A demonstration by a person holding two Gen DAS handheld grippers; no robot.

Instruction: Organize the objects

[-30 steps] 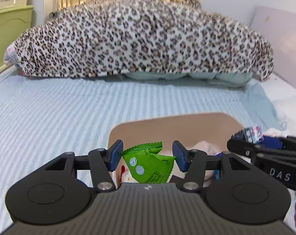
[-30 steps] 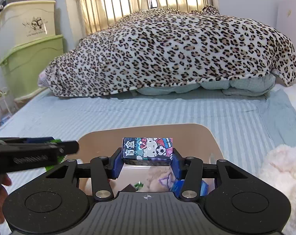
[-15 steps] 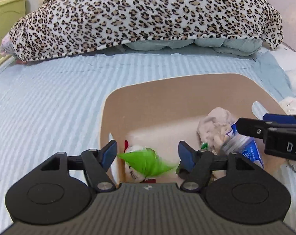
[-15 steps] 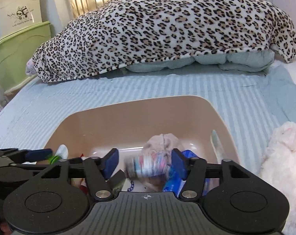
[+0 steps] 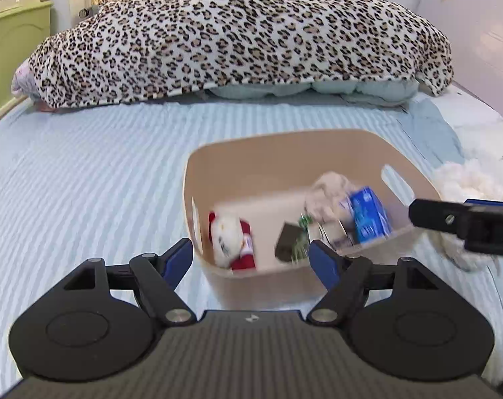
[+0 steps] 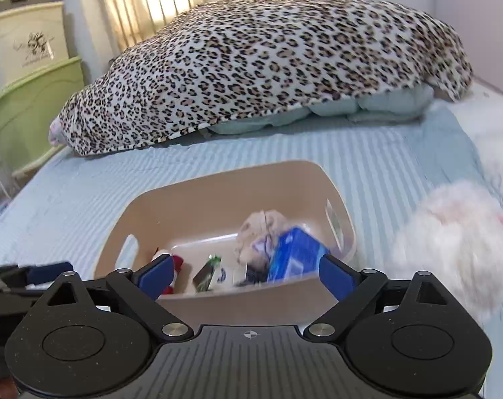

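Observation:
A beige plastic bin (image 5: 318, 146) (image 6: 218, 186) sits on the striped bed. Inside lie a red and white plush (image 5: 231, 239) (image 6: 171, 266), a pale pink plush (image 5: 328, 189) (image 6: 261, 229), a blue packet (image 5: 368, 214) (image 6: 294, 256), a green packet (image 5: 299, 239) (image 6: 210, 272) and a small box (image 5: 333, 232). My left gripper (image 5: 253, 261) is open and empty just before the bin's near wall. My right gripper (image 6: 246, 274) is open and empty above the near rim; it also shows at the right of the left wrist view (image 5: 464, 224).
A leopard-print blanket (image 5: 235, 33) (image 6: 268, 63) is heaped at the far end of the bed. A white fluffy toy (image 6: 454, 246) (image 5: 464, 186) lies right of the bin. Green and cream storage boxes (image 6: 28, 99) stand at the left.
Both grippers have opened and dropped their loads into the bin: the left let go of the green packet, the right of the cartoon-print box. Both have pulled back from the bin.

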